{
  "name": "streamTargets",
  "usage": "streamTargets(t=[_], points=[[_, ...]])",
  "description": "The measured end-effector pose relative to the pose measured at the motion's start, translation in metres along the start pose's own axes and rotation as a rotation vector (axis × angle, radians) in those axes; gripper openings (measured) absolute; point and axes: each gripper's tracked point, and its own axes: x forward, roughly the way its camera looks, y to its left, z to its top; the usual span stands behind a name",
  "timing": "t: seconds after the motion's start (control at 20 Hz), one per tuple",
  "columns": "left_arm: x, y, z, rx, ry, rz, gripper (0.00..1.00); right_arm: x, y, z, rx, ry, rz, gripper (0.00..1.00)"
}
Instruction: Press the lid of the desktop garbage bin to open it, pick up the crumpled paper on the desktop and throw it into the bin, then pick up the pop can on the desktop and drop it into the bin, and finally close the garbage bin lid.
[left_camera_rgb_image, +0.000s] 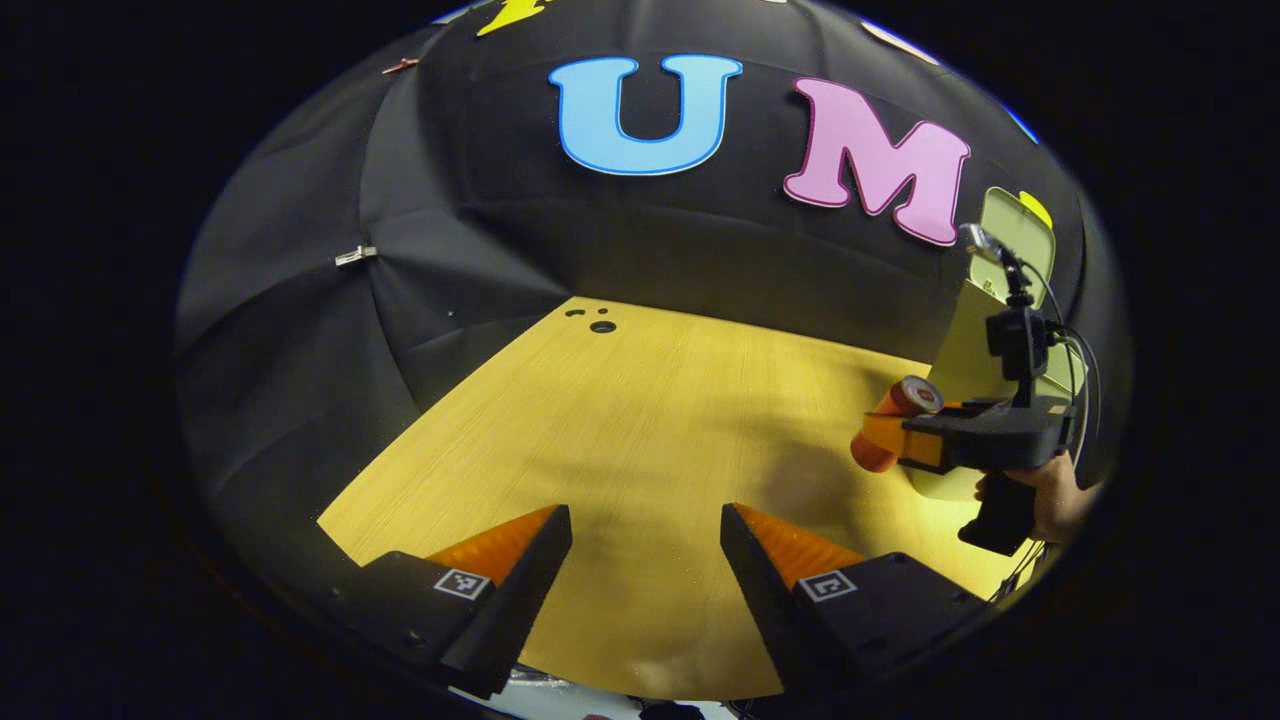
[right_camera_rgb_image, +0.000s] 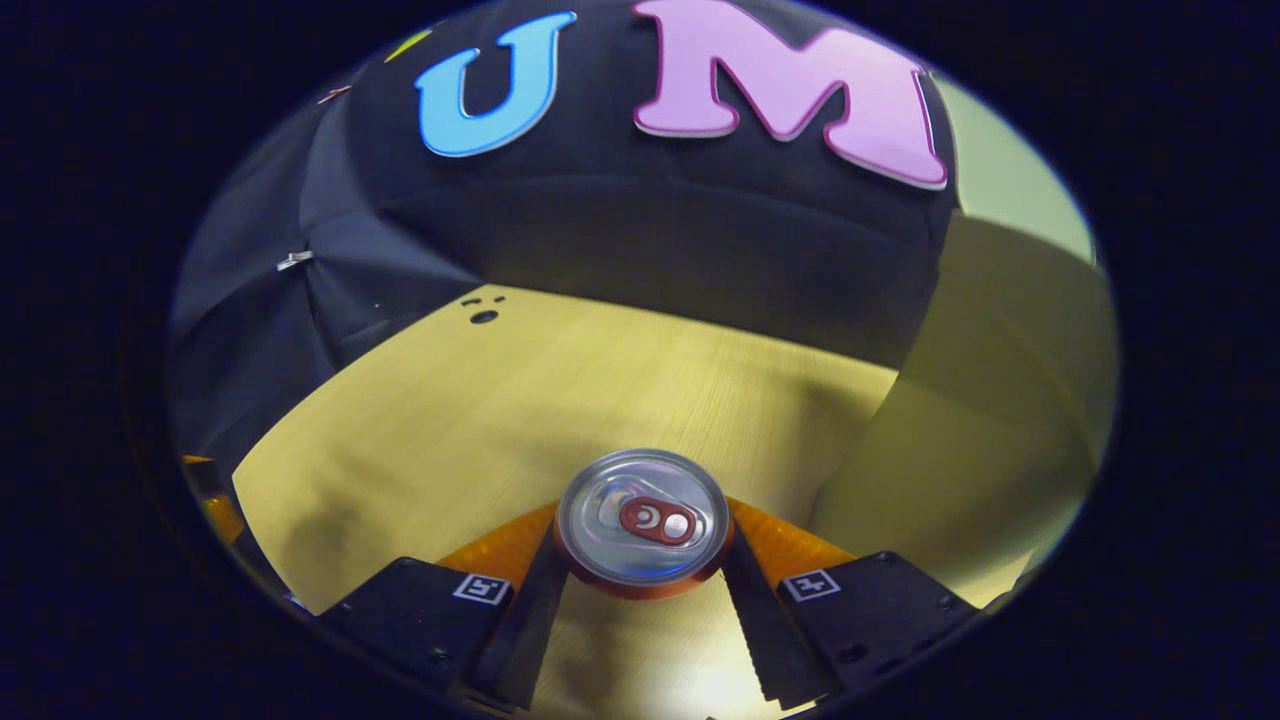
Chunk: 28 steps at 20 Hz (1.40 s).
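The bin (right_camera_rgb_image: 990, 440) is cut off at the right edge of the right gripper view, its inside hidden; its lid (left_camera_rgb_image: 1018, 243) stands raised. The right gripper (right_camera_rgb_image: 642, 570) clamps the can (right_camera_rgb_image: 642, 520), top end toward the camera, held above the tabletop (left_camera_rgb_image: 640, 420) just beside the bin. The left gripper (left_camera_rgb_image: 646, 560) hangs spread wide over the tabletop's near edge.

Wall: black cloth (left_camera_rgb_image: 480, 250) hung in folds behind and to the left of the desk, creased at the corner.
Clip: a small metal clip (left_camera_rgb_image: 356, 256) pinned on the cloth at the left.
Desk: pale wood-grain top (left_camera_rgb_image: 640, 420), with small dark round holes (left_camera_rgb_image: 602, 326) near its far corner.
Light: soft shadows lie across the wood.
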Motion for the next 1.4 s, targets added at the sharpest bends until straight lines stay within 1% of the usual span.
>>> streamTargets(t=[0.3, 0.45, 0.65, 0.8, 0.85, 0.95, 1.1, 1.2, 1.25, 1.4], points=[[-0.003, -0.008, 0.005, 0.017, -0.019, -0.049, 0.96, -0.056, 0.007, 0.054, 0.005, -0.121, 0.041, 0.83], [-0.004, -0.013, 0.008, 0.009, -0.035, -0.076, 0.96, -0.081, 0.003, 0.086, 0.029, -0.185, 0.041, 0.83], [0.002, -0.018, 0.009, 0.035, -0.040, -0.113, 0.96, -0.114, -0.008, 0.125, 0.043, -0.268, 0.020, 0.83], [0.010, -0.022, 0.004, 0.062, -0.034, -0.135, 0.96, -0.135, -0.023, 0.149, 0.069, -0.315, -0.014, 0.83], [0.013, -0.025, 0.002, 0.072, -0.030, -0.141, 0.96, -0.136, -0.030, 0.157, 0.076, -0.333, -0.030, 0.83], [0.016, -0.033, 0.001, 0.066, -0.020, -0.164, 0.96, -0.147, -0.039, 0.169, 0.100, -0.366, -0.049, 0.83], [0.018, -0.049, 0.007, 0.053, -0.022, -0.196, 0.96, -0.159, -0.062, 0.178, 0.122, -0.393, -0.087, 0.83], [0.020, -0.057, 0.010, 0.071, -0.027, -0.204, 0.96, -0.164, -0.081, 0.183, 0.133, -0.414, -0.112, 0.82], [0.021, -0.061, 0.011, 0.082, -0.030, -0.209, 0.96, -0.173, -0.089, 0.185, 0.138, -0.421, -0.129, 0.83], [0.022, -0.070, 0.013, 0.113, -0.030, -0.220, 0.96, -0.177, -0.123, 0.183, 0.157, -0.432, -0.192, 0.83]])
